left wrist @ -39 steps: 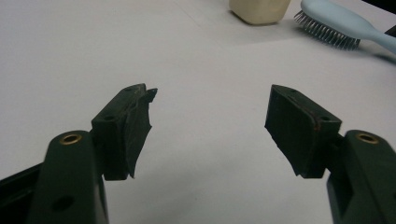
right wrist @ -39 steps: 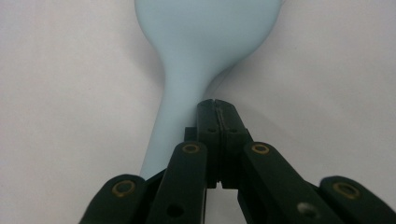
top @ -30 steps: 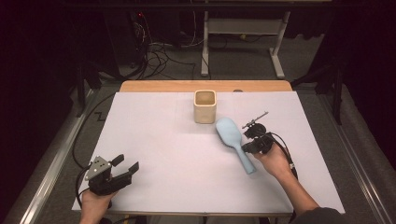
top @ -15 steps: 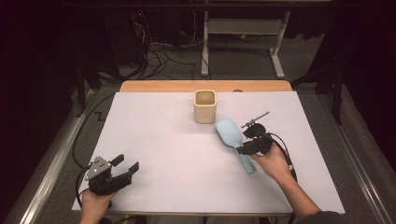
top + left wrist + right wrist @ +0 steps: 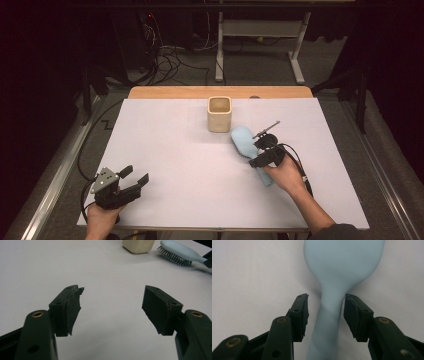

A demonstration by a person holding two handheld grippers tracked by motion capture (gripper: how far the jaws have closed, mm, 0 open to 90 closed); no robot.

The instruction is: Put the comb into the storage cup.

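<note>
White-topped desk (image 5: 165, 150) in a dark room, cables on the floor. Right claw (image 5: 325, 315) just opened, straddling the pale blue plastic hairbrush (image 5: 342, 262)'s handle; left claw (image 5: 112, 307) apart, empty.

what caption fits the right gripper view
Right hand-held gripper open astride the handle of a light blue hairbrush lying on the white table.

Looks like a lab / recording setup, not a home. White work table (image 5: 165, 165) w/ wooden far edge, standing on grey carpet. Dark surrounds, black drapes or panels on both sides. Tangle of black cables (image 5: 170, 60) on floor behind table. White metal desk frame (image 5: 257, 47) further back. Metal rail (image 5: 52, 177) running along table's left side. Tabletop near bare: just 1 beige cup (image 5: 219, 114) and 1 light-blue hairbrush (image 5: 247, 145) laid out as props.
</note>
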